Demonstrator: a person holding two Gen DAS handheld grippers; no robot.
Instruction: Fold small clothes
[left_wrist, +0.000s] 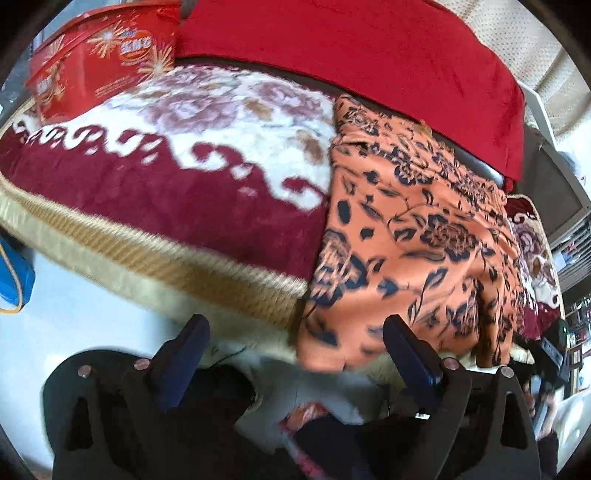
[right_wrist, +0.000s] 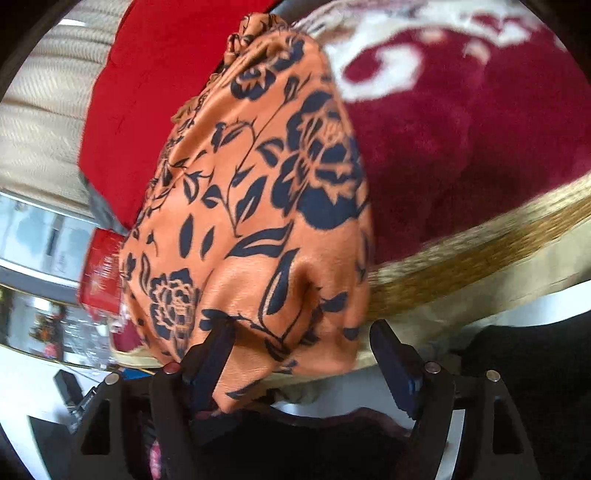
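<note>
An orange garment (left_wrist: 406, 221) printed with dark blue flowers lies on a plush blanket (left_wrist: 166, 184), its lower edge hanging over the blanket's tan border. My left gripper (left_wrist: 295, 332) hovers open in front of that edge with nothing between its fingers; its right finger stands close to the cloth's hem. In the right wrist view the same garment (right_wrist: 258, 184) fills the middle. My right gripper (right_wrist: 303, 343) is open around its near hem: the cloth drapes over the left finger (right_wrist: 218, 350), while the right finger (right_wrist: 388, 350) stands just clear of it.
The blanket (right_wrist: 461, 147) is dark red and white with a tan fringe. A bright red cloth (left_wrist: 351, 55) lies behind the garment and a red printed box (left_wrist: 103, 62) stands at the back left. A blue object (left_wrist: 11, 280) sits on the white floor at the left.
</note>
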